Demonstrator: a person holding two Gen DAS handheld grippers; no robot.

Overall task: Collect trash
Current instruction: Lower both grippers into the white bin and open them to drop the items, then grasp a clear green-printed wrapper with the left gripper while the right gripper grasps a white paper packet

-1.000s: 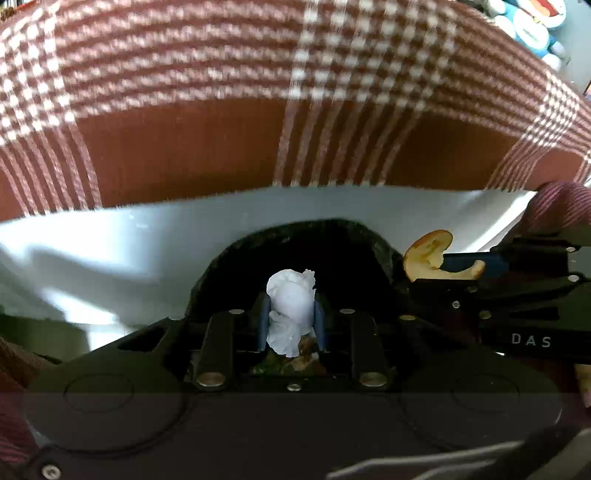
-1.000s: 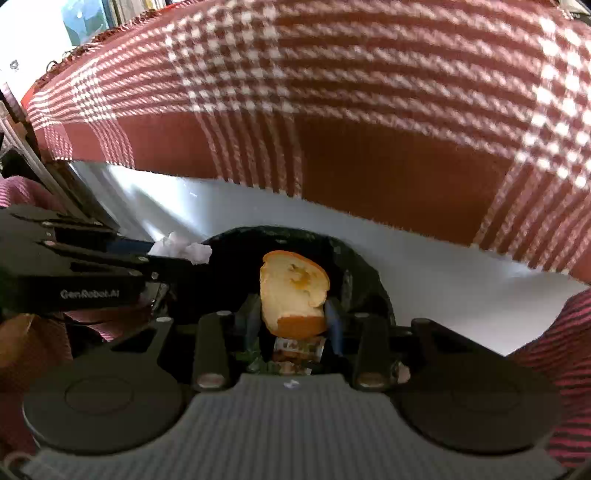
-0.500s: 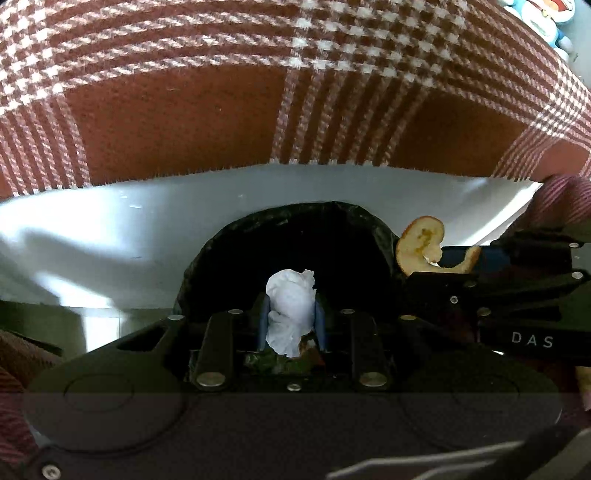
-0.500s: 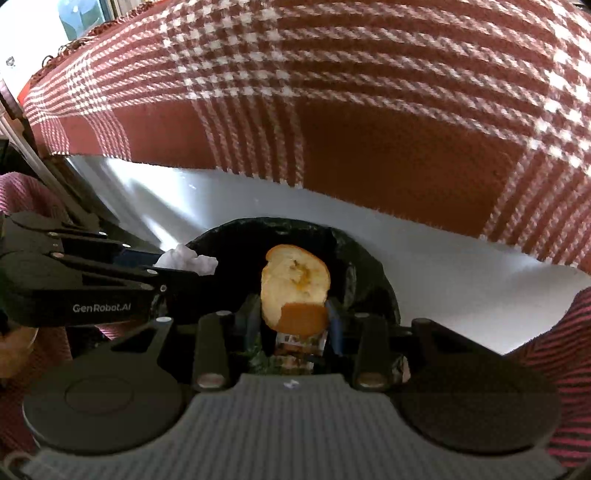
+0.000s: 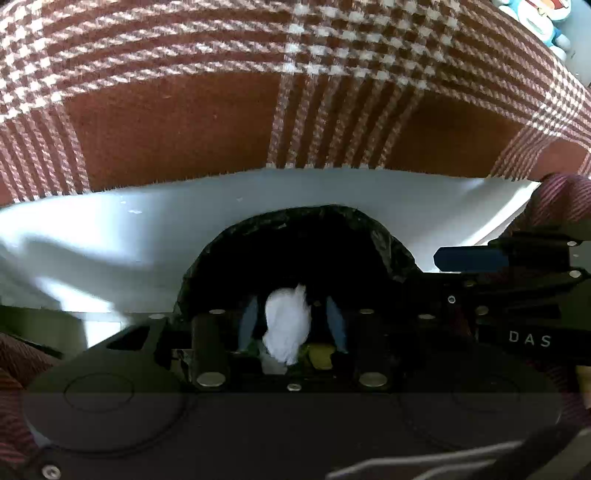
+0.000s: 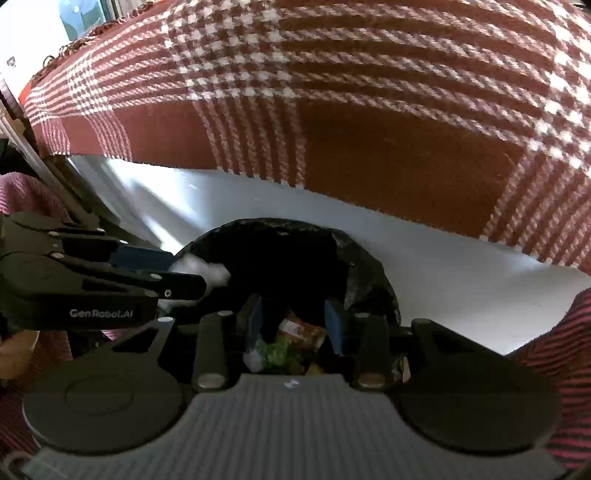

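A bin lined with a black bag (image 5: 280,218) (image 6: 258,226) opens right under both grippers. My left gripper (image 5: 291,321) points down into it and its jaws are opening. A white tissue wad (image 5: 288,325) hangs blurred between the pads, with gaps on both sides. From the right wrist view, the left gripper (image 6: 192,273) comes in from the left with the tissue wad (image 6: 208,271) at its tips. My right gripper (image 6: 294,317) stands open over the bin with nothing between its fingers. Wrappers and green scraps (image 6: 291,339) lie in the bin below it.
A red-brown plaid cloth (image 5: 177,122) (image 6: 388,158) covers the surface beyond the bin. A white floor strip (image 5: 110,236) runs between cloth and bin. Striped maroon sleeves (image 6: 554,339) sit at the frame edges. Blue-and-white toy figures (image 5: 535,14) stand far right.
The bread slice held in my right gripper is gone from between its fingers. My left gripper's jaws have spread and the tissue wad has gone blurred and slipped lower.
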